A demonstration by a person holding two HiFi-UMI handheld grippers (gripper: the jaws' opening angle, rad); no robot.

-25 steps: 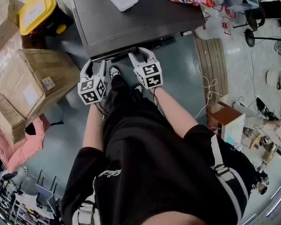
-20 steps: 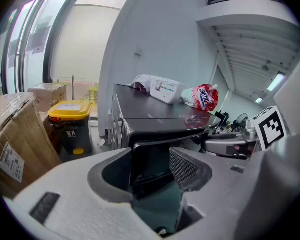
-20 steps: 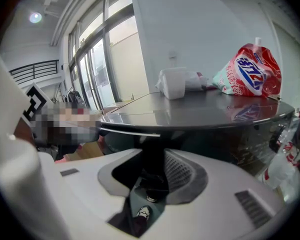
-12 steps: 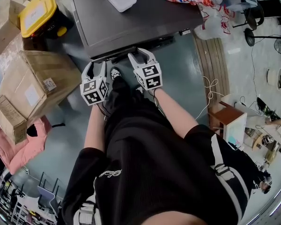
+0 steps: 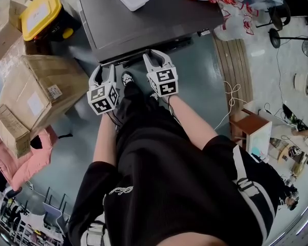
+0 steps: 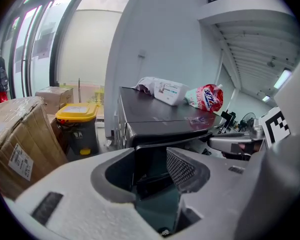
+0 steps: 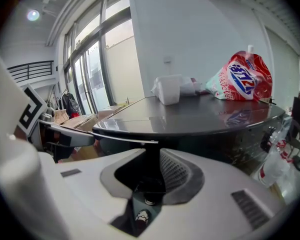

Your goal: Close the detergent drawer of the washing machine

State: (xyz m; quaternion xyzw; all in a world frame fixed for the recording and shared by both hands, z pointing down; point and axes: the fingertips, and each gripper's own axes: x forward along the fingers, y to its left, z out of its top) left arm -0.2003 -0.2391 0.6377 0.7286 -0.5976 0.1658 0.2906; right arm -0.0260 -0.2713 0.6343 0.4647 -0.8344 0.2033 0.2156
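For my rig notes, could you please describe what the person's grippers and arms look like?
The left gripper and right gripper are alike: pale grey curved jaws, dark meshed inner pads, and a white cube with black square markers. The person wears a black short-sleeved top.

The left tongs (image 6: 151,158) stand apart and have just been closing, with the washer's (image 6: 160,115) dark drawer (image 6: 149,176) between them. A red pouch (image 6: 206,98) lies on top, and a box (image 6: 15,144) stands at the left.

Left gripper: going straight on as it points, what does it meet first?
Likely the washing machine's dark front below its top; depth is unclear. The left gripper's jaws have just been closing, that front showing between them.
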